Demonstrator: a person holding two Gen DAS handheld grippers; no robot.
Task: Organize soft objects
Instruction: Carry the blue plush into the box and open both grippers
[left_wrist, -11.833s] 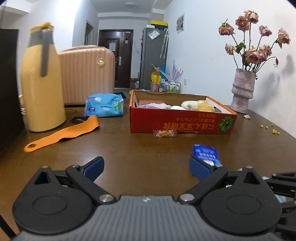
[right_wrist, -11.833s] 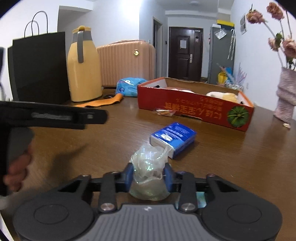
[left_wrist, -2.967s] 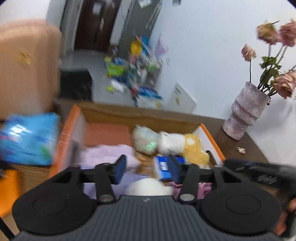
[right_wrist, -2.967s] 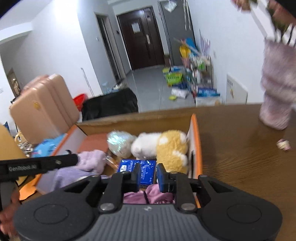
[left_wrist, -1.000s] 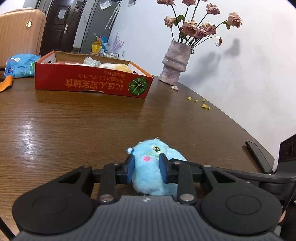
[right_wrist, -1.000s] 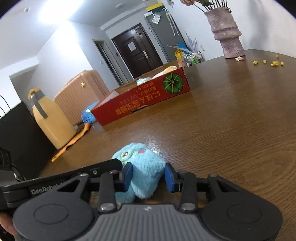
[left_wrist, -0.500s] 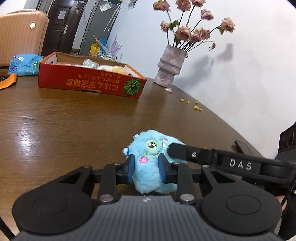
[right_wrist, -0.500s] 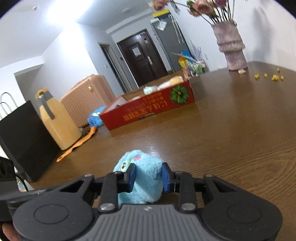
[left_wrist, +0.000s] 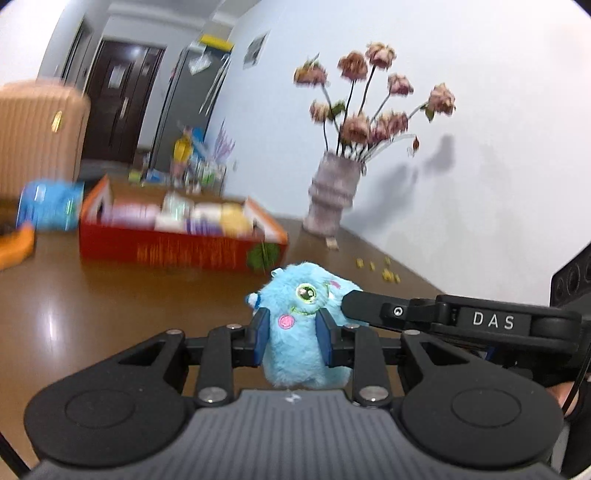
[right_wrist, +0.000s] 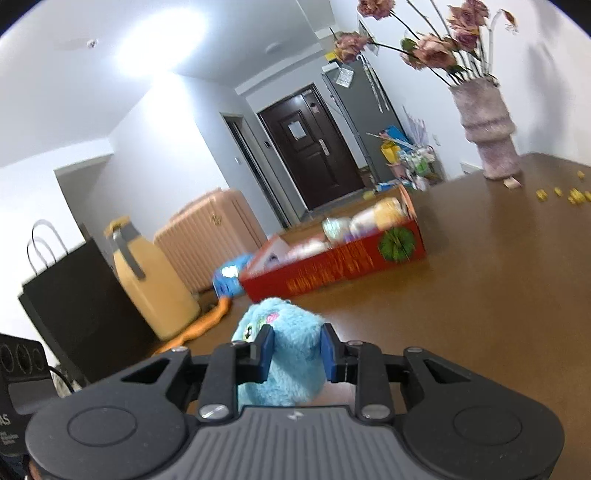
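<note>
Fingers of my left gripper (left_wrist: 291, 341) and right gripper (right_wrist: 297, 352) both clamp the blue plush toy (left_wrist: 301, 332), carried above the table (left_wrist: 110, 295). Uneven pulls could tear it free before the red box (left_wrist: 177, 247), dropping it short.

Smeared by motion in the left wrist view: red cardboard box (left_wrist: 177, 251), soft contents inside unreadable. Bottom of fluffy blue plush toy (left_wrist: 306, 332) hidden behind gripper body. Beside the box, blue packet (left_wrist: 50, 208) blurred.
</note>
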